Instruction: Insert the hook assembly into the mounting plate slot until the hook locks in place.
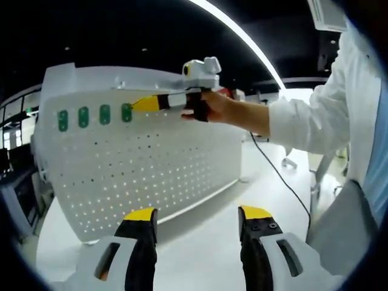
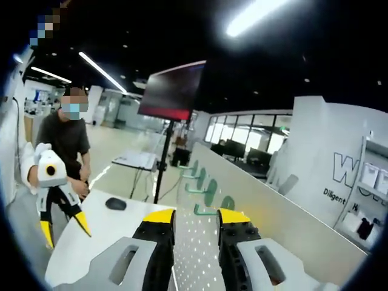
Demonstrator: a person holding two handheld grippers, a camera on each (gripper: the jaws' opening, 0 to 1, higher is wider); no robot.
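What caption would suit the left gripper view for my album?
A hand brings the right tool to green hooks on a white pegboard; the left tool waits open.

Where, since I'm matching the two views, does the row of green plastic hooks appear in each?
Left gripper view: green hooks, upper left of the white perforated board.
Right gripper view: green hooks, centre, edge-on, just above the jaws.
Shared landmark: that board.
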